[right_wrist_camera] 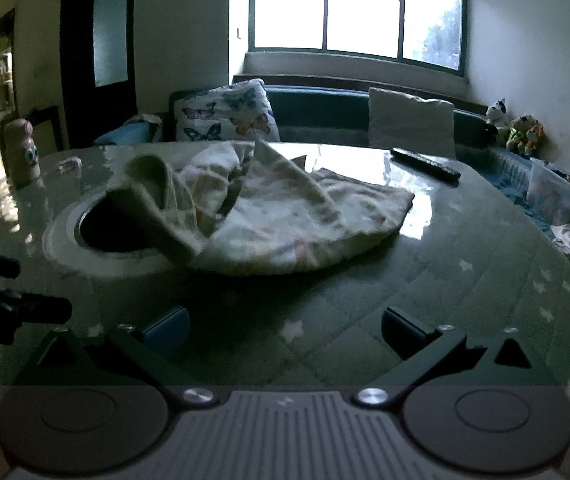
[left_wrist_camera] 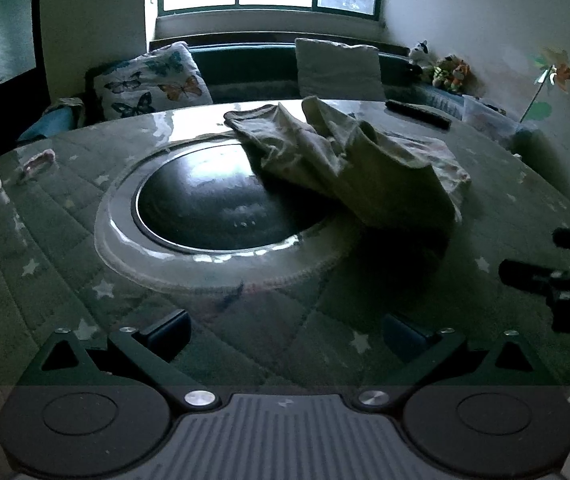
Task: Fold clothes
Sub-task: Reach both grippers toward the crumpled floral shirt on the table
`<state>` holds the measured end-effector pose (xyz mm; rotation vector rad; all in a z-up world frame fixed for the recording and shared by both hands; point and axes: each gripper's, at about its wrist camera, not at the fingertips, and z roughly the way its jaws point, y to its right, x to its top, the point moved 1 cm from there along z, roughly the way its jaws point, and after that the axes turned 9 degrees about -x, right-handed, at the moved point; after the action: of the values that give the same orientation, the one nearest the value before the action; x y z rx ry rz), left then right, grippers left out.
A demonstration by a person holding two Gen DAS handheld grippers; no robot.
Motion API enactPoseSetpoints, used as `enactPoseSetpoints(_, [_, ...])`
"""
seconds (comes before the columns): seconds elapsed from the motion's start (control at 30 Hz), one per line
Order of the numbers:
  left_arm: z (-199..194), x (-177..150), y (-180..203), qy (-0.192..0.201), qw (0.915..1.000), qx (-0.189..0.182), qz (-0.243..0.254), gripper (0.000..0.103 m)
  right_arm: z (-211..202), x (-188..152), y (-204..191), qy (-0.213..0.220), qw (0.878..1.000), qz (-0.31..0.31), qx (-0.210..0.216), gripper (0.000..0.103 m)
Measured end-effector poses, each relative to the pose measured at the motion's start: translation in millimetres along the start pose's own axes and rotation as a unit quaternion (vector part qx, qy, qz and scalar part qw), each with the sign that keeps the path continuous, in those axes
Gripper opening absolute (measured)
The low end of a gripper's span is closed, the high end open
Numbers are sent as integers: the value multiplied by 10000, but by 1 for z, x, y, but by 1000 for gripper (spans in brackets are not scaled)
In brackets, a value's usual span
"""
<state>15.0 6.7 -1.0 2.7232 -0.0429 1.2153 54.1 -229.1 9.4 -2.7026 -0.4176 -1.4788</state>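
A crumpled pale patterned garment [left_wrist_camera: 349,160] lies in a heap on the round table, partly over the dark round inset at the centre; it also shows in the right wrist view [right_wrist_camera: 285,216]. My left gripper [left_wrist_camera: 285,336] is open and empty, low over the table in front of the inset, short of the garment. My right gripper [right_wrist_camera: 285,332] is open and empty, in front of the garment with a gap of table between. Each gripper shows at the edge of the other's view: the right gripper [left_wrist_camera: 545,268] and the left gripper [right_wrist_camera: 9,296].
The table [left_wrist_camera: 65,240] has a quilted star-print cover under glass, with a dark round inset [left_wrist_camera: 221,204]. A remote [right_wrist_camera: 425,166] lies at the far right. A pink bottle [right_wrist_camera: 23,152] stands far left. Behind are a bench, a butterfly cushion [right_wrist_camera: 229,114], a white cushion, soft toys.
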Motion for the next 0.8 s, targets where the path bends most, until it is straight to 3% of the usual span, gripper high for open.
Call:
enactPoseSetpoints(0.47, [1, 45, -28, 374, 9981, 420, -233, 103, 35, 63, -16, 389, 9982, -367, 265, 103])
enactPoseSetpoints(0.8, [24, 91, -26, 526, 9976, 460, -2, 102, 76, 48, -44, -77, 9940, -913, 603, 103])
